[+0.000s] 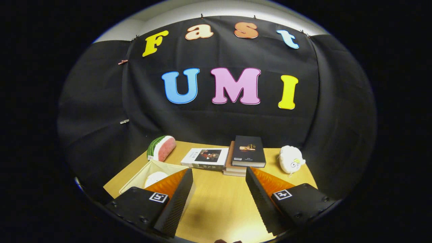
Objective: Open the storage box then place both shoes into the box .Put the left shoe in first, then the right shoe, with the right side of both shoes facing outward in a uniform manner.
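Gripper view looks forward over a wooden surface (pixel 219 206) with the tool (pixel 219 199) held above it, its two fingers spread wide apart and nothing between them but bare wood, so it is released and carries nothing. Just behind and partly hidden by the left finger sits the storage box (pixel 143 173), a pale fabric-sided bin whose top looks open; I can see into it, and a rounded white shape (pixel 156 178) lies inside, close against the finger. It may be part of a shoe, but too little of it shows to tell, nor can I tell which shoe or which way it faces. Beyond the box, a watermelon-slice toy (pixel 162 147) rests near the back edge of the surface. Straight ahead of the fingers a white-covered book (pixel 205 158) lies flat, and just beside it a stack of books (pixel 245 155) with a dark cover on top. Farther right is a white plush toy (pixel 291 159), well apart from the box. Judging from this, the opening step seems done, since the box stands uncovered. If the white shape is a shoe, one placement may be finished and the other remains; no second shoe can be made out on the surface ahead, so how much is left stays uncertain.
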`<state>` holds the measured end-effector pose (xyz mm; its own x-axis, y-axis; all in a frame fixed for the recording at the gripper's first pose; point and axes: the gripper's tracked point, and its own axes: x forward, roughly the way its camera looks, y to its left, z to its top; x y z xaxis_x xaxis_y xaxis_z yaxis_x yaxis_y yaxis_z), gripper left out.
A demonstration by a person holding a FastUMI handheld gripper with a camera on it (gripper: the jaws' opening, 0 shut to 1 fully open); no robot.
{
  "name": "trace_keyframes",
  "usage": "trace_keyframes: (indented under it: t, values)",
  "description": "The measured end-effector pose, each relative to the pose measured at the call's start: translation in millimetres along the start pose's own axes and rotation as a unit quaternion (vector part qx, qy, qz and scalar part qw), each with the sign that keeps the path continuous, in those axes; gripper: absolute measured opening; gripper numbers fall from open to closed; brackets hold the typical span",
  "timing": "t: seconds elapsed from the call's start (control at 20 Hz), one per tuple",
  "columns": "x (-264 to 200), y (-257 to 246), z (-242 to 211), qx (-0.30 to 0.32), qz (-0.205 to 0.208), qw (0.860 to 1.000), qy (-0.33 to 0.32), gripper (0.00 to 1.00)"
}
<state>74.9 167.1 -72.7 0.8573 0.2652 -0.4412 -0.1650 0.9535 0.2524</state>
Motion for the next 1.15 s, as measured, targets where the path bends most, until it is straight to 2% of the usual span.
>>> trace_keyframes:
  t: [0.3, 0.65, 0.85, 1.15]
  values:
    - [-52, -43, 22, -0.012, -0.022, 0.999, -0.037, 0.97]
    - [-93, -63, 24, 0.002, -0.049, 0.996, -0.073, 0.97]
    - [-102, -67, 19, -0.015, -0.056, 0.996, -0.072, 0.99]
    - [-90, -95, 10, 0.005, -0.066, 0.996, -0.053, 0.98]
